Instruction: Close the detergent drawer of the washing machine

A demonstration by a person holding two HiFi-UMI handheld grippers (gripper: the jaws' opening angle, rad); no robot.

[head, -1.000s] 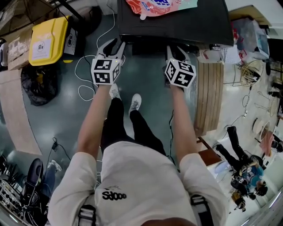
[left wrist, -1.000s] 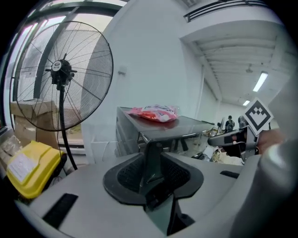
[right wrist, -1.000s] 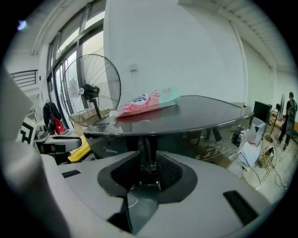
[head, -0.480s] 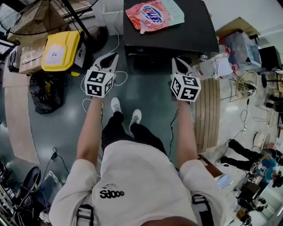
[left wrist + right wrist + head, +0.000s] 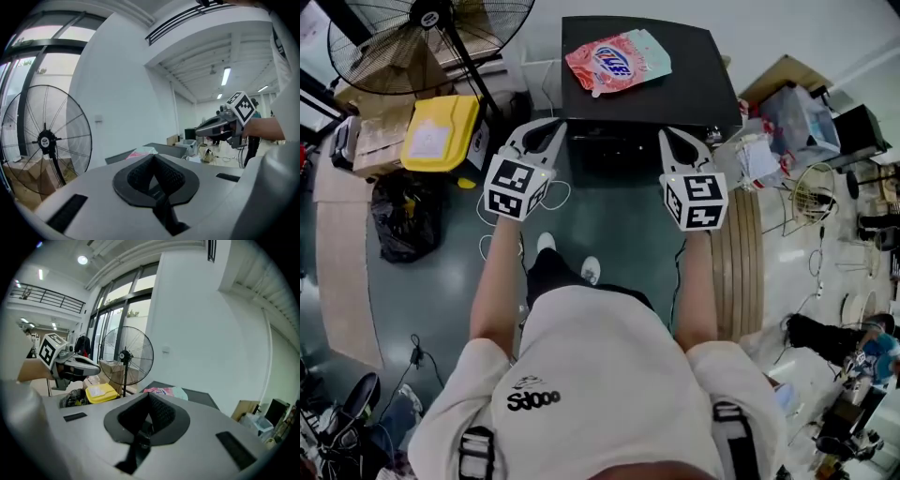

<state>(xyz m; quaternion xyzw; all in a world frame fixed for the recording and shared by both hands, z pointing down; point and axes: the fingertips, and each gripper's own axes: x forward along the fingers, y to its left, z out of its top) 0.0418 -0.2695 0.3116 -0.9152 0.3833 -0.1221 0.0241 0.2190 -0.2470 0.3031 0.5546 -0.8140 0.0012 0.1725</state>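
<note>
L gripper (image 5: 546, 131) & R gripper (image 5: 673, 139): fingers pressed together, nothing in them, side by side just in front of the black washing machine (image 5: 675, 94). Pink detergent pouch (image 5: 617, 61) lies on top; its blue lettering is too small to read. Detergent drawer can't be made out in the dark front.

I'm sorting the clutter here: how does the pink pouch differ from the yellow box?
The pouch is pink and pale green, soft-looking; the yellow box is rigid, with a white label. The pouch lies on the black washing machine; the box sits left of it, near the fan. Both lie flat, face up.
</note>
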